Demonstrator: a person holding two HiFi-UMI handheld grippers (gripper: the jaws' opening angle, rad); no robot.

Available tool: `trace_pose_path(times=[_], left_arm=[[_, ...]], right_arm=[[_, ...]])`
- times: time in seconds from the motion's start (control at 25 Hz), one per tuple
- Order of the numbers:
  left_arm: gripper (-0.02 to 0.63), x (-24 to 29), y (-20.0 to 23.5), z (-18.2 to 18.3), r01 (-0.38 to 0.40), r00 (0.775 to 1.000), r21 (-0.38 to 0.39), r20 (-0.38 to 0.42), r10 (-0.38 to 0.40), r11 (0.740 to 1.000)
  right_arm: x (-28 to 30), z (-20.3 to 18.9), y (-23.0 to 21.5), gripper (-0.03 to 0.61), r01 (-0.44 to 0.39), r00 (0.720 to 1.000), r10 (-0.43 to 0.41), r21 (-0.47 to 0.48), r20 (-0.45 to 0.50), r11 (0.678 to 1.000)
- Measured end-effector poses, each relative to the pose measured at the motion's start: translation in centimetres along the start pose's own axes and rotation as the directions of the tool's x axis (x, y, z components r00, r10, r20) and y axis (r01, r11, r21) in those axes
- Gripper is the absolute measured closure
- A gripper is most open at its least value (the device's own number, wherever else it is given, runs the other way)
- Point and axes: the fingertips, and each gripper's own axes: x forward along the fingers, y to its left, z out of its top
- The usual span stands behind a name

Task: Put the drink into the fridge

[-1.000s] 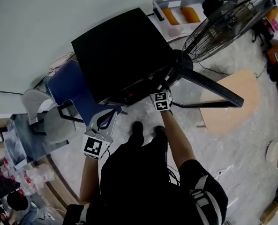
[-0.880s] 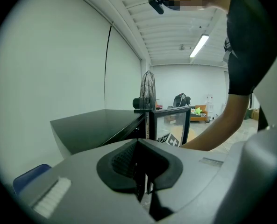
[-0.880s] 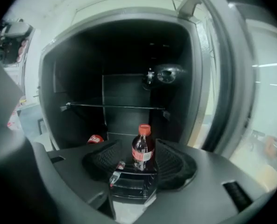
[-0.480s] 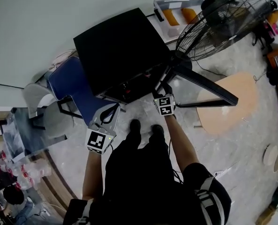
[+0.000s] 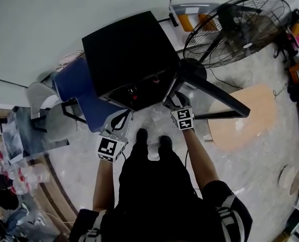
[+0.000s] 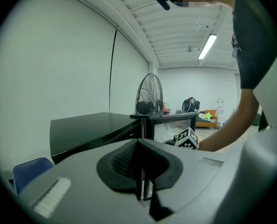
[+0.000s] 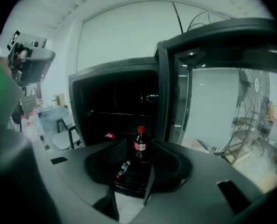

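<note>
Two grippers are held before an open black fridge [image 5: 124,54] that stands on the floor, its glass door [image 5: 210,92] swung out toward the person's right. Right gripper [image 5: 171,101]: fingers [image 7: 165,160] apart and just closing, gripping nothing, aimed into the cabinet. Left gripper [image 5: 120,121]: fingers [image 6: 129,164] closed together with nothing between them, held outside the fridge beside its left front corner. Drink bottle [image 7: 139,143], red cap and red label: upright on a lower shelf inside the fridge, right of the shelf's middle and clear of both grippers. Further back on the left of that shelf a second red cap [image 7: 110,136] shows. A smaller bottle [image 7: 123,168] lies tilted near the front edge below. Blue chair [image 5: 73,84] adjoins the fridge's left side; a floor fan [image 5: 235,29] stands beyond the door.
</note>
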Motion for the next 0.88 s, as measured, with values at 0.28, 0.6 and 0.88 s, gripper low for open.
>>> trace_pose_path(times=[0.28, 0.6, 0.88], left_arm=[[0.612, 0.0, -2.8, 0.3, -0.050, 0.999, -0.020, 0.002, 0.050, 0.999], [0.612, -0.1, -5.0, 1.1, -0.092, 0.995, -0.025, 0.022, 0.093, 0.995], [0.612, 0.1, -6.5, 1.8, -0.121, 0.992, -0.020, 0.036, 0.121, 0.992]], right_arm=[[-4.0, 1.6, -0.2, 0.453, -0.082, 0.995, 0.086, -0.083, 0.049, 0.993], [-9.1, 1.8, -0.3, 0.575, -0.153, 0.982, 0.166, -0.132, 0.087, 0.979], [-12.3, 2.6, -1.3, 0.577, -0.166, 0.976, 0.185, -0.159, 0.112, 0.973]])
